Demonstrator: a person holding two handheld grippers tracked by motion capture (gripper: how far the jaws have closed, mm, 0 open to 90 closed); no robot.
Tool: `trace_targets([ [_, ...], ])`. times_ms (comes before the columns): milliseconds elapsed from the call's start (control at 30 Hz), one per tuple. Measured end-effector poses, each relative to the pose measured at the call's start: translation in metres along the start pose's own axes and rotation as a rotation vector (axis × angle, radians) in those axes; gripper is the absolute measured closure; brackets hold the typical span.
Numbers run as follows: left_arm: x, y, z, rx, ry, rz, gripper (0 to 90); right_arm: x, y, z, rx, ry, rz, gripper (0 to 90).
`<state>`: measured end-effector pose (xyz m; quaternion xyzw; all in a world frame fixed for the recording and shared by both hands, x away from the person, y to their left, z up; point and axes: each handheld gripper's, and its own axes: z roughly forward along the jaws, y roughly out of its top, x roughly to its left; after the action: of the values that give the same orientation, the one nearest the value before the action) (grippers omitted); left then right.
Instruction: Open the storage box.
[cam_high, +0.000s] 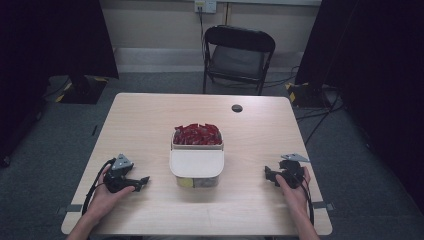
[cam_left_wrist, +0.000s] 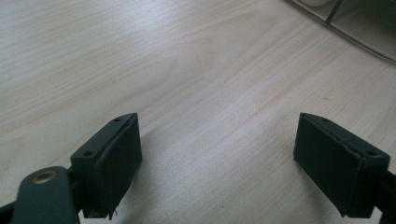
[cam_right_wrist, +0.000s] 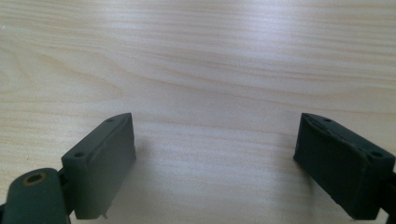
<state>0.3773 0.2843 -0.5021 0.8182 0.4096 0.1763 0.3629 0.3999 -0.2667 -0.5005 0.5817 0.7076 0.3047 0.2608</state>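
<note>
We've got both the left gripper (cam_high: 141, 181) and right gripper (cam_high: 268, 175) resting on the worktop (cam_high: 150, 120), jaws spread wide on nothing; the container (cam_high: 196, 165) sits between them, ahead of both jaws.

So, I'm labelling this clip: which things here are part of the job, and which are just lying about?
Part of the job:
- left gripper, open
- right gripper, open
- lidded box, between them
- tub of red packets, behind the box

Lying about:
- folding chair, beyond the table
- dark round spot on the tabletop
</note>
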Motion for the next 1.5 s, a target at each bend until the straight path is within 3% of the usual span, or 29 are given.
trace_targets([
  [433,0.0,0.0,0.0,0.0,0.0,0.0,14.7,0.001,0.0,0.0,0.001,-0.002,0.007,11.9],
  [767,0.0,0.0,0.0,0.0,0.0,0.0,14.7,0.006,0.004,-0.004,0.034,0.056,0.004,14.6],
  [900,0.0,0.0,0.0,0.0,0.0,0.0,14.7,0.011,0.006,-0.01,0.001,0.064,0.003,14.7],
  [1167,0.0,0.0,0.0,0.0,0.0,0.0,14.7,0.017,0.01,-0.017,-0.013,0.07,-0.013,18.3],
  [1333,0.0,0.0,0.0,0.0,0.0,0.0,14.7,0.023,0.015,-0.025,-0.018,0.14,-0.023,17.8],
  [1500,0.0,0.0,0.0,0.0,0.0,0.0,14.7,0.031,0.021,-0.034,-0.041,0.171,-0.049,17.0],
])
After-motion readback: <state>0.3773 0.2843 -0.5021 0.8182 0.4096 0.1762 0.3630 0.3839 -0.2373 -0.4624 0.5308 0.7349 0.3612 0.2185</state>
